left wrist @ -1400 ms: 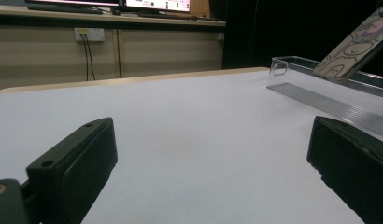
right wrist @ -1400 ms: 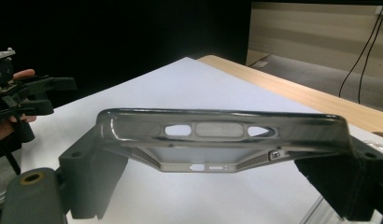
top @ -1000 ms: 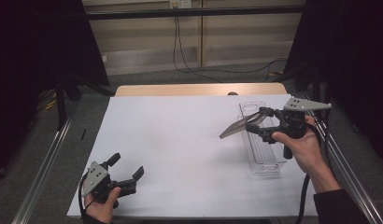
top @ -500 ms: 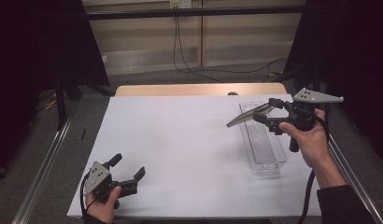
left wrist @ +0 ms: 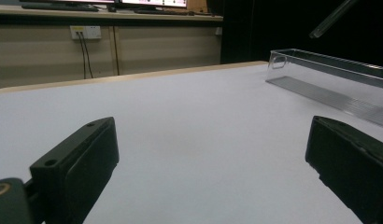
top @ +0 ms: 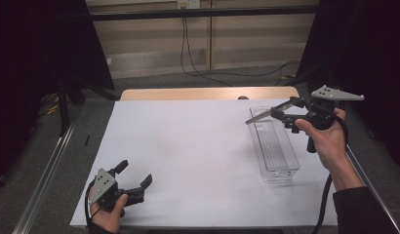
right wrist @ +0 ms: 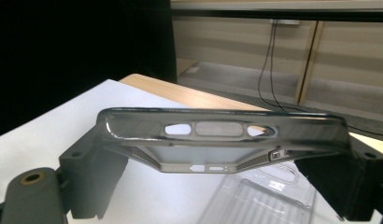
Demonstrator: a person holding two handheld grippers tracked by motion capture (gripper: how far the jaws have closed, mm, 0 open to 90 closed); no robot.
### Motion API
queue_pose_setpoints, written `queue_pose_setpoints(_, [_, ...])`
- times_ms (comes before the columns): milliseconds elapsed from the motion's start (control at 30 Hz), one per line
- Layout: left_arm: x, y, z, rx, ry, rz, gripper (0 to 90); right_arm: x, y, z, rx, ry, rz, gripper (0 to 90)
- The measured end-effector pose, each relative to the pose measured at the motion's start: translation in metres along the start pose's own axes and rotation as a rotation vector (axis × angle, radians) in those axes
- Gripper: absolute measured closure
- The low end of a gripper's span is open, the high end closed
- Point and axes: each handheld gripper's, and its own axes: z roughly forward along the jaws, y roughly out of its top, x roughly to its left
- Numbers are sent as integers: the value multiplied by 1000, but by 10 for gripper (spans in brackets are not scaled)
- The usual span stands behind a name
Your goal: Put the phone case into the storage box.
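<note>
covering most of the table (top: 139, 93) is a white sheet (top: 188, 156), and a clear plastic tray (top: 273, 146) is set on its right part, long side running away from the person. a dark tent wall (top: 37, 58) is seen to the left and cables (top: 188, 53) hang down the wall behind. nothing is seen between the tray and either gripper.

a smoky see-through phone case (top: 260, 116) is held by the right gripper (top: 281, 113), raised above the far end of the tray and clear of it. in the right gripper view the case (right wrist: 222, 140) is clamped across its width between the two jaws, edge-on, with the tray (right wrist: 259, 200) seen below it.

the left gripper (top: 137, 183) is rested low at the near left corner of the sheet, well apart from the tray, its jaws spread wide with nothing between them. in the left gripper view the tray (left wrist: 329, 74) is seen far off to the right.
</note>
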Motion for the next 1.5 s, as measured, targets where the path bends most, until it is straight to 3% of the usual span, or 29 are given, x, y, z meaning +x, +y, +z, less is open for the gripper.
queue_pose_setpoints(100, [0, 0, 1, 9, 18, 8, 26, -2, 0, 4, 12, -25, 2, 120])
queue_pose_setpoints(633, [3, -1, 1, 16, 25, 4, 26, -15, 4, 16, 31, -141, 20, 120])
queue_pose_setpoints(867, [2, 0, 1, 18, 9, 4, 26, -18, 3, 22, 44, -181, 36, 120])
queue_pose_setpoints(1200, [2, -1, 1, 10, 14, -8, 27, -26, 0, 31, 100, -241, 39, 120])
queue_pose_setpoints(1500, [3, -1, 1, 17, 11, 9, 27, -28, 2, 44, 155, -285, 46, 120])
